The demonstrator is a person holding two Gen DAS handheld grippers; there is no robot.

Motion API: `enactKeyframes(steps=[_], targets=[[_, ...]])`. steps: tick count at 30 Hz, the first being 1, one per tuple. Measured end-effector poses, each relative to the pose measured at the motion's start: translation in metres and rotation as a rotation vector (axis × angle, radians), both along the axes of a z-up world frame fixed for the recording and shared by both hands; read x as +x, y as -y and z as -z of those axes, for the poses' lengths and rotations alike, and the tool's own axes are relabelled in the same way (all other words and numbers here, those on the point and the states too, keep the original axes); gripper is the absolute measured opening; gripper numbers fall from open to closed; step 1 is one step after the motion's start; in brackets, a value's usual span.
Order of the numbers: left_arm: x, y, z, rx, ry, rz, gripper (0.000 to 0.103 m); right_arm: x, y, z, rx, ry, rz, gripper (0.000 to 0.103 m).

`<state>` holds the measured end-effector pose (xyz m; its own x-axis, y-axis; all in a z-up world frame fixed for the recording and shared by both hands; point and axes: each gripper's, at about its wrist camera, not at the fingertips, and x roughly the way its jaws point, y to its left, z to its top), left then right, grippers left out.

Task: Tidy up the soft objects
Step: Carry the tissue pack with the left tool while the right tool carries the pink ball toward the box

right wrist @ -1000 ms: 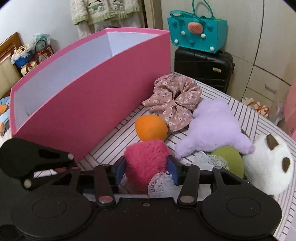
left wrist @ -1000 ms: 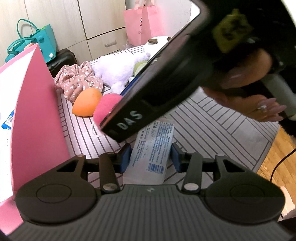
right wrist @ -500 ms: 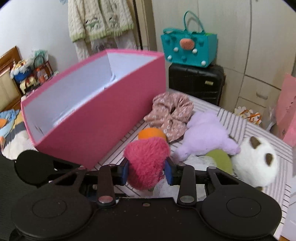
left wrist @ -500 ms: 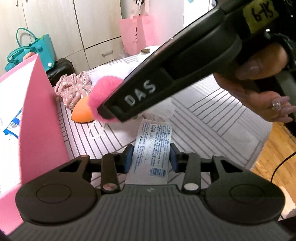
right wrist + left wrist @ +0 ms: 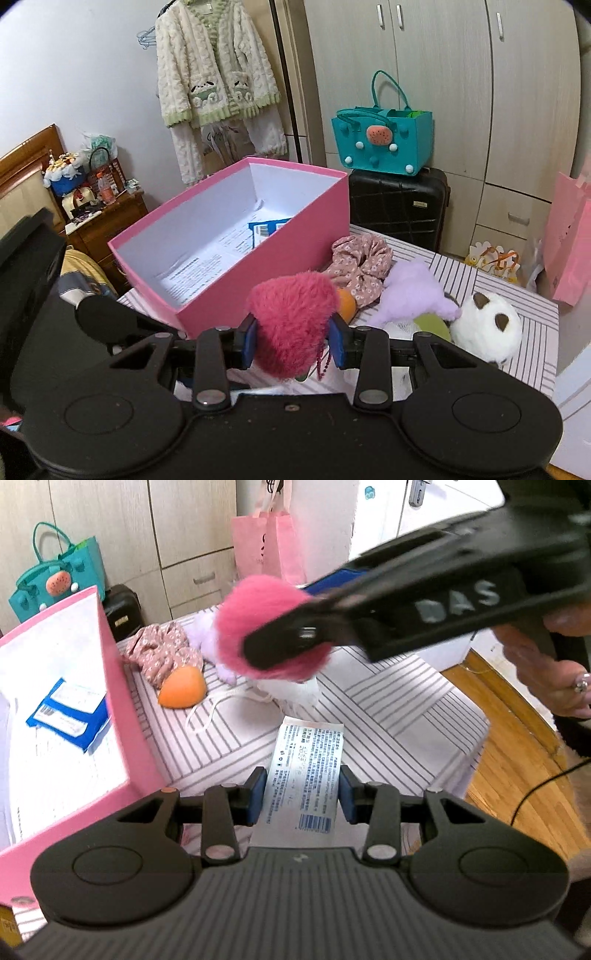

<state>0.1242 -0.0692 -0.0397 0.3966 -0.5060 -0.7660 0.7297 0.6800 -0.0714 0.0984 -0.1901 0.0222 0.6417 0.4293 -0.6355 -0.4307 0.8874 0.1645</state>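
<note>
Pompom (image 5: 291, 328) pinched in right gripper (image 5: 293, 341) jaws, one packet (image 5: 304, 775) in left gripper (image 5: 302, 794) jaws, one box (image 5: 288, 258).

Between the right jaws sat a shaggy pink pompom (image 5: 291, 325); the left jaws flanked a smooth printed packet (image 5: 306, 775). Ahead stood a matt cardboard box (image 5: 273, 266).

Right gripper (image 5: 293, 341) clamped on pink fluffy ball (image 5: 291, 325), raised beside open pink box (image 5: 258, 254)

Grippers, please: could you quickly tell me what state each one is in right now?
Left gripper: closed on the white printed packet.
Right gripper: closed on the pink fluffy pom-pom, lifted above the table near the pink box.
</note>
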Motion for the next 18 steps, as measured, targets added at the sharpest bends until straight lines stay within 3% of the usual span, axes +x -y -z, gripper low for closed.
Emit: enactKeyframes(steps=[8, 18], targets=[[-0.007, -0.034, -0.011, 0.024, -0.111, -0.013, 0.039, -0.028, 0.004, -0.005, 0.026, -0.050, -0.033, 0.044], [-0.017, -0.071, -0.029, 0.047, -0.152, -0.065, 0.039, -0.040, -0.007, 0.006, 0.058, -0.136, -0.092, 0.044]])
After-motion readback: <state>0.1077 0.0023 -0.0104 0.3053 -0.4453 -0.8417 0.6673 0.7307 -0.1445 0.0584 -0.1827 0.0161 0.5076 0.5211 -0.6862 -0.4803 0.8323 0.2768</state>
